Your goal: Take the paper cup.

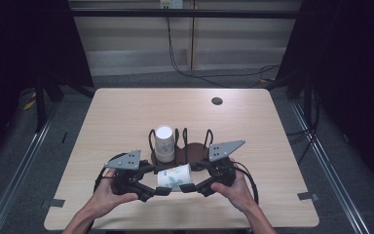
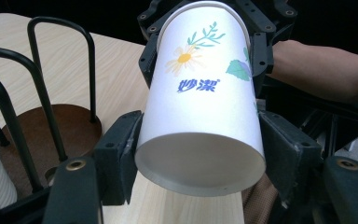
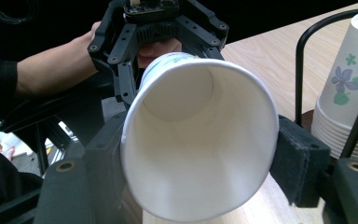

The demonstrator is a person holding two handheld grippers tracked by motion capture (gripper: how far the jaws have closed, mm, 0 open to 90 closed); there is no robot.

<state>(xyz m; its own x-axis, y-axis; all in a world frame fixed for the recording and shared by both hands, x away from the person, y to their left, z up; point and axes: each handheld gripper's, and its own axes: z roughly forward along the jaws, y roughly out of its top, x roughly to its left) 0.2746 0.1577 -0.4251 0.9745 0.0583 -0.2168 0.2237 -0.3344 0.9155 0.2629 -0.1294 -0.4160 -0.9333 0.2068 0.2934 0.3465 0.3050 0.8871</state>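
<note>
A white paper cup [image 1: 174, 176] printed with flowers and blue writing lies on its side in the air, just above the table's near edge. My left gripper [image 1: 157, 179] is shut on its base end; in the left gripper view the cup [image 2: 200, 116] sits between both pads, its bottom facing the camera. My right gripper [image 1: 193, 178] is shut on the rim end, and the right gripper view looks into the cup's open mouth [image 3: 196, 144]. Each gripper faces the other across the cup.
Just behind the grippers stands a black wire cup rack on a brown round base [image 1: 190, 148], with a stack of paper cups [image 1: 164, 142] upright in its left slot. The wooden table [image 1: 126, 112] has a dark cable hole [image 1: 217, 101] at the back right.
</note>
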